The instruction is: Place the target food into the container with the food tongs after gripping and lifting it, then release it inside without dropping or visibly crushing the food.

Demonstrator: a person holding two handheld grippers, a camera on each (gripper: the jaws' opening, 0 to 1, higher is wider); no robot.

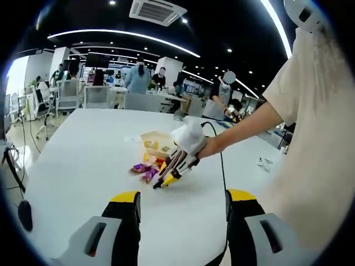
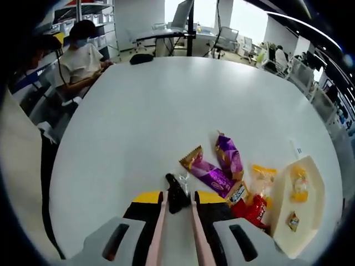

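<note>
Purple foil snack packets (image 2: 217, 167) lie on the white worktop (image 2: 138, 116) just ahead-right of the right gripper (image 2: 177, 206), clamped on pink food tongs (image 2: 157, 235); left gripper (image 1: 182, 213) jaws are held apart.

The left gripper (image 1: 182, 213) is raised above the table, its yellow-tipped jaws spread wide apart. The right gripper (image 1: 169, 178), held in the person's outstretched right hand (image 1: 191, 141), points down at the table, clamping pink tongs (image 2: 176, 233) between its jaws.
</note>
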